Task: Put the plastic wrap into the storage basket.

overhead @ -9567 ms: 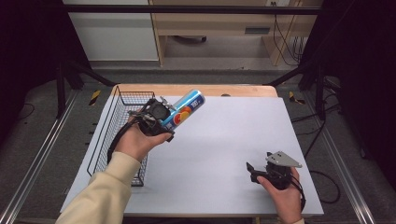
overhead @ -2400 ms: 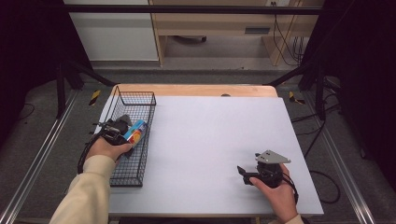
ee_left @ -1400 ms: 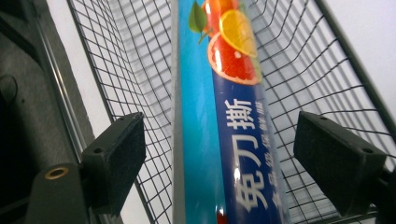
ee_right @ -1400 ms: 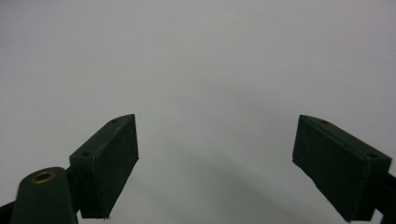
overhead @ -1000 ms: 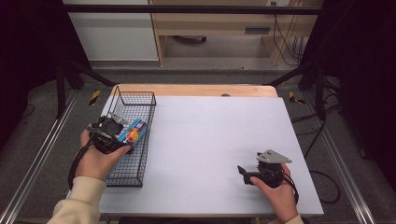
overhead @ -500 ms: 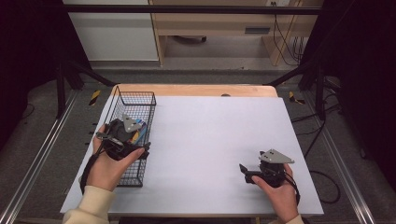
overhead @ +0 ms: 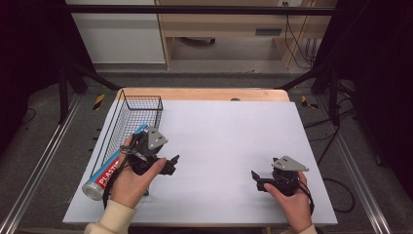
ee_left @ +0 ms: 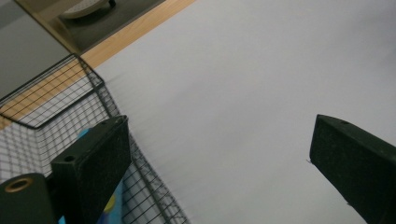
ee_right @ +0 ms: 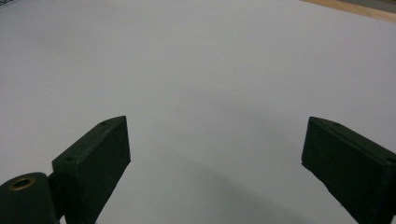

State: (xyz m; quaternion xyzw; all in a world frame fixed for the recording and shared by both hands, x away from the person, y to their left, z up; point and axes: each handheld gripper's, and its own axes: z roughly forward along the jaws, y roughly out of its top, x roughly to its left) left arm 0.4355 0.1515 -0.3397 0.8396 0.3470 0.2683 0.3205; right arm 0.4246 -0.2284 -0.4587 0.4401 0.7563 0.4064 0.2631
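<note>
At the table's left edge, left gripper (overhead: 171, 165) sits just right of the wire basket (overhead: 127, 127), jaws spread wide, nothing between them. They've just been opening; bare white table (overhead: 229, 136) shows in the gap in the left gripper view. Jaws point toward the table's middle.

The tube (overhead: 113, 163) lies lengthwise in the basket, blue-and-red body with white "PLASTI…" lettering, grey cap end toward the person's side. It's free of the gripper; the left hand (overhead: 134, 183) covers part of it in the high view. Left gripper view catches a blue and yellow bit of it through the basket mesh (ee_left: 60, 126) beside the left-hand jaw.

Right gripper (overhead: 256, 178) rests low at the table's near right, held by the right hand (overhead: 292, 197), well apart from basket and tube. Its jaws also stand wide apart with nothing held.
</note>
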